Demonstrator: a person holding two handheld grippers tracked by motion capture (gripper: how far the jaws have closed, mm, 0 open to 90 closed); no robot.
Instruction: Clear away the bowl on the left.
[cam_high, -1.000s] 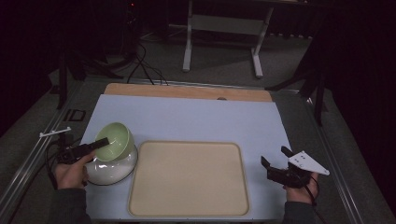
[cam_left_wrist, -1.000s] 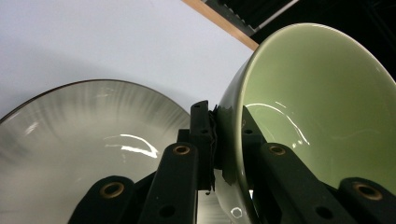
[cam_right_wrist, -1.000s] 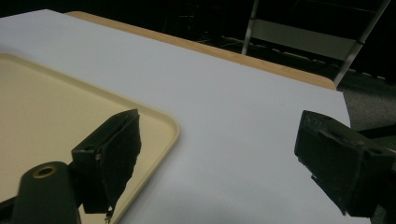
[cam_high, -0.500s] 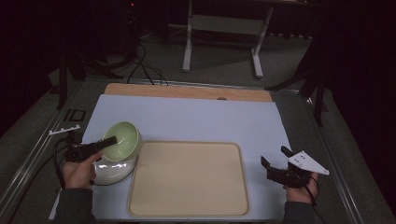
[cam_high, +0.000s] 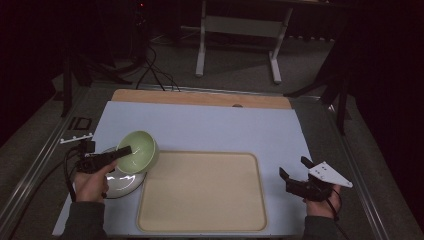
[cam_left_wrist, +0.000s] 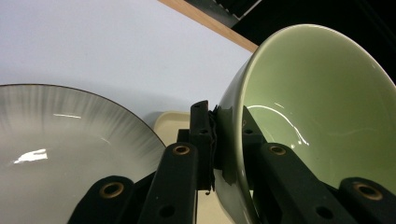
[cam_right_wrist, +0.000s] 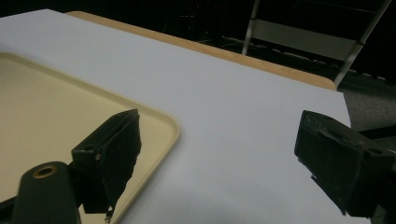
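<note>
From the high view, the left gripper (cam_high: 120, 152) pinches the rim of a glossy pale-green ceramic bowl (cam_high: 140, 150), tilted above a round white plate (cam_high: 122, 185) beside a cream plastic tray (cam_high: 202, 192) on the pale-blue surface (cam_high: 210, 130). The right gripper (cam_high: 295, 167) hovers with its fingers spread.

In the left gripper view, the fingers (cam_left_wrist: 201, 135) clamp the bowl's (cam_left_wrist: 317, 107) wall, with the plate (cam_left_wrist: 56, 149) below.

In the right gripper view, the spread fingers (cam_right_wrist: 114, 154) hold nothing over the tray's (cam_right_wrist: 56, 116) corner.

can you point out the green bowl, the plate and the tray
bowl (cam_high: 141, 149), high view, on its inner wall
plate (cam_high: 122, 183), high view, on its bare near part
tray (cam_high: 202, 192), high view, on its flat middle
</note>
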